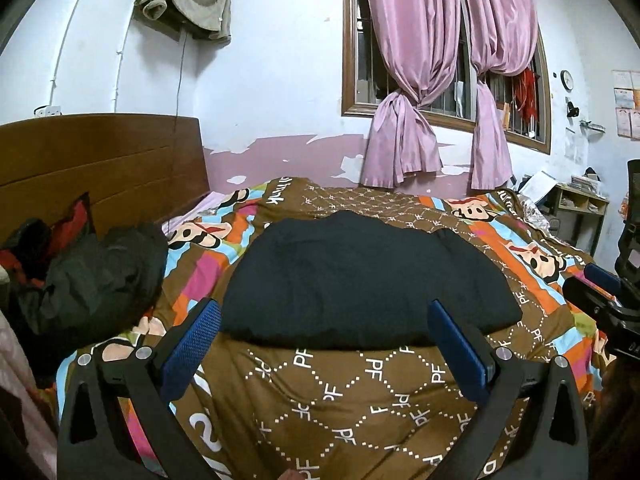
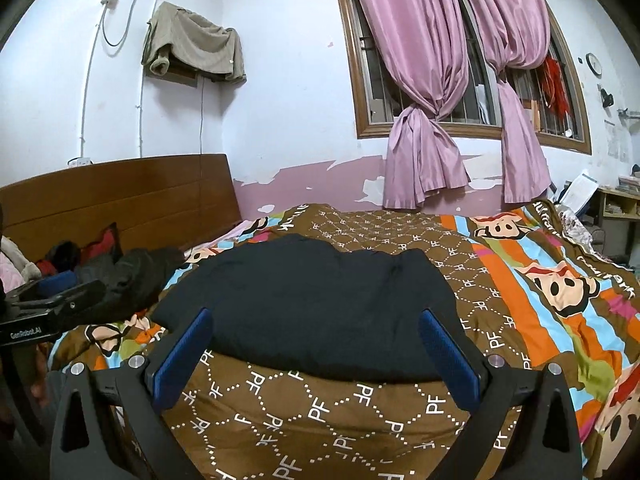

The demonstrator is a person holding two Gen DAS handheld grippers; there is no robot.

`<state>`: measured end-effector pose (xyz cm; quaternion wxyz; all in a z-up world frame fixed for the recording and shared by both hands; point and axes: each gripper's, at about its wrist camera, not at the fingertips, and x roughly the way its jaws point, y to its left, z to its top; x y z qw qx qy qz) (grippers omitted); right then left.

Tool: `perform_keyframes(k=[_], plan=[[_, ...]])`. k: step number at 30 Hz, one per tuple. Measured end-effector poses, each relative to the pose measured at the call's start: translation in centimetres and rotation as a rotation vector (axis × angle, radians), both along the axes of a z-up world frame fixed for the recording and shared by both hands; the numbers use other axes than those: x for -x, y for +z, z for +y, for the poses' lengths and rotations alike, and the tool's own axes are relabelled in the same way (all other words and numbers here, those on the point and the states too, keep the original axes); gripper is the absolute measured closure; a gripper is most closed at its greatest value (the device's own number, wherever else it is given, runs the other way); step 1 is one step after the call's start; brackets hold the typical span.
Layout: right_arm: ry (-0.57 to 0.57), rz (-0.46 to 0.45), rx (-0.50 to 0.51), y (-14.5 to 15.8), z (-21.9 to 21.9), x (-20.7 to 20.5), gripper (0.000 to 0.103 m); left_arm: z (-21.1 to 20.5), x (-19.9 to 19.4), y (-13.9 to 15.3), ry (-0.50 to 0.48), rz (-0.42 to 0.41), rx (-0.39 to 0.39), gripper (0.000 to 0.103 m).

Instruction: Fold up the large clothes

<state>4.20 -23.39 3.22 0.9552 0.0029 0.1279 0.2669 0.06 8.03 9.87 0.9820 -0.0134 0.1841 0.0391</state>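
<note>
Both blue-padded grippers, left gripper (image 1: 324, 316) and right gripper (image 2: 316, 326), gape wide and empty before the folded black garment (image 1: 360, 280) (image 2: 312, 300), its far edge hard to read on the patterned brown quilt (image 1: 360, 408).

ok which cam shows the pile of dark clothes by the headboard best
The left wrist view: the crumpled pile of dark clothes sits large and unobstructed beside the wooden headboard. In the right wrist view the pile is smaller, and the left gripper's black body covers its near left part.

Garment (image 1: 360, 280) on quilt (image 1: 340, 400), clothes pile (image 1: 92, 276) left.
</note>
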Motion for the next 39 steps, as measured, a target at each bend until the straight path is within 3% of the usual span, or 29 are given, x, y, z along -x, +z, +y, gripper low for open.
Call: perform_keyframes(k=[10, 17, 22, 39], plan=[[-0.025, 0.023, 0.016, -2.0, 0.3, 1.3, 0.0, -0.3, 1.5, -2.0, -0.025, 0.038, 0.011, 0.002], [-0.041, 0.024, 0.032, -3.1, 0.5, 1.7, 0.0, -0.2, 2.4, -3.2, -0.051, 0.058, 0.083, 0.002], [-0.033, 0.044, 0.076, -4.0, 1.3, 1.6, 0.0, -0.5, 2.3, -3.7, -0.025, 0.069, 0.041, 0.002], [-0.032, 0.074, 0.101, -5.0, 1.9, 1.3, 0.0, -0.3, 2.6, -4.6, -0.002, 0.088, 0.053, 0.002]])
